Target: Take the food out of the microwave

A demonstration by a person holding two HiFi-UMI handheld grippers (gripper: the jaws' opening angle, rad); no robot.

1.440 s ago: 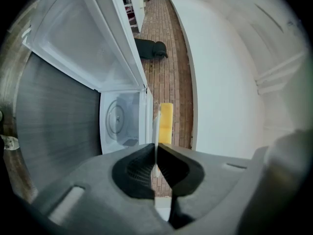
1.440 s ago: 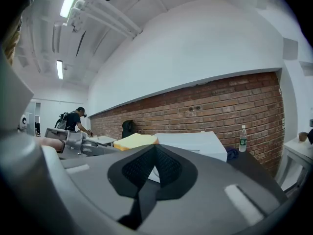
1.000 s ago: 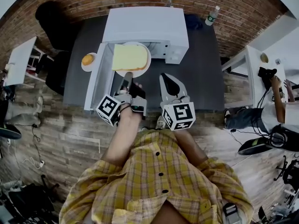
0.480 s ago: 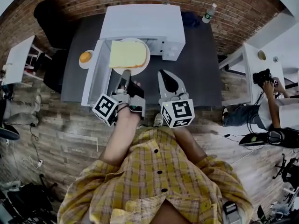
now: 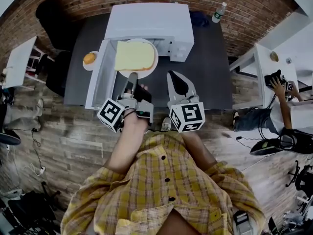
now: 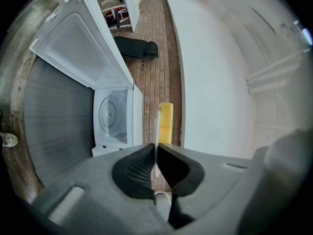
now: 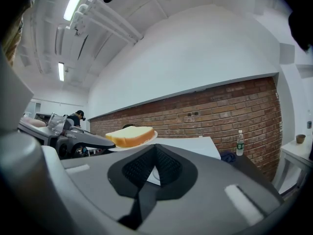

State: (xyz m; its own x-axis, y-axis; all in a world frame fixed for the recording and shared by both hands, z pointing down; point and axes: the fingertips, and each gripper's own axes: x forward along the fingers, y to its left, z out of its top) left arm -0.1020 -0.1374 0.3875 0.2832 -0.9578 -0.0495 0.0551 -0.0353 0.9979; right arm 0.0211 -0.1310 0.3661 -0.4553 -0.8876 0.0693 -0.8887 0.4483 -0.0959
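A slice of yellow bread lies on a white plate, held in the air in front of the white microwave. The microwave's door stands open to the left. My left gripper is shut on the plate's near rim. In the left gripper view the plate shows edge-on between the shut jaws of the left gripper, with the bread beyond. My right gripper hangs to the right of the plate, shut and empty. From the right gripper view the bread sits to the left, past the right gripper.
A small plate with an orange bun sits on the dark table, left of the open door. Two water bottles stand at the table's back by the brick wall. A person sits at a white desk on the right.
The left gripper has lifted the plate with the bread a little in front of the microwave. The right gripper has stayed where it was.
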